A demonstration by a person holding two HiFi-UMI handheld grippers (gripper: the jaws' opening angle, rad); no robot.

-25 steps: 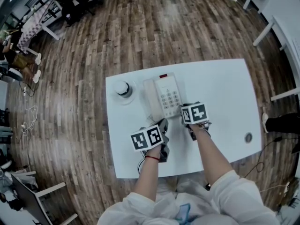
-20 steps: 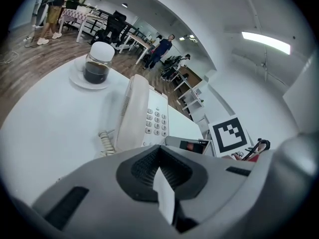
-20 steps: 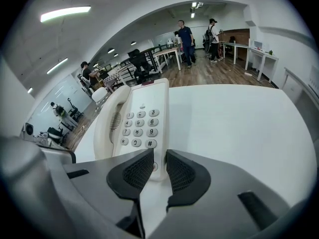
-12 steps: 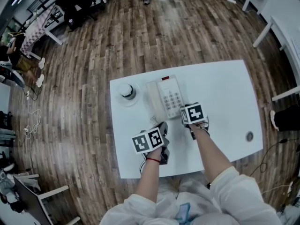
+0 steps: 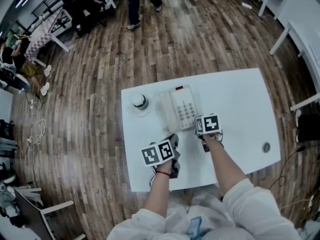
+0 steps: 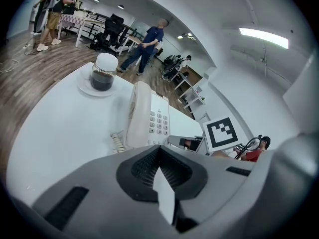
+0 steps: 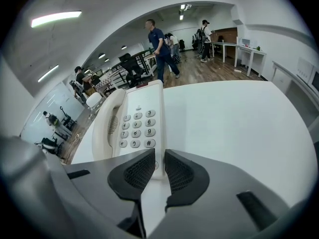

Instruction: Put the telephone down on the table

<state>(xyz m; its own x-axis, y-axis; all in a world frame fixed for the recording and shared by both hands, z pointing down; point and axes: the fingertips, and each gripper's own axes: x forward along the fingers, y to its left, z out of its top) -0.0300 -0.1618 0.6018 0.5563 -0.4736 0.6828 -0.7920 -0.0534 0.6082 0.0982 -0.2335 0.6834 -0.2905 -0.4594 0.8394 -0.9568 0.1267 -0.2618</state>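
wood-plank floor (image 5: pixel 100 84), open office, desks and people well off in the background. white table (image 5: pixel 240 99) in the middle, mostly bare.

telephone (image 5: pixel 181 109) lies flat on the table, left of centre, handset (image 7: pixel 107 126) seated in its cradle, keypad (image 7: pixel 137 128) facing up. my judgement: the set-down is as good as done, since the base rests on the surface and nothing is lifted. what is left is only for the right gripper to back away.

right gripper (image 7: pixel 159 158): jaws a narrow slit apart, telephone's near right corner at the mouth of the slit. it seems not pinched, though the angle is too flat to be sure. left gripper (image 6: pixel 159 151): jaws pressed together, over the table's near part, close to the telephone's near end.

jar (image 5: pixel 139 100) with a white lid stands on a saucer (image 6: pixel 83 86), just left of the telephone. small round disc (image 5: pixel 265 147) sits far right on the table.

views: head view alone gives the layout: both grippers, whole table, the disc. left gripper view alone shows the coiled cord (image 6: pixel 115 142) at the telephone's near left side, and the jar's dark contents. right gripper view alone shows the slit between its own jaws and the digits on the keys.
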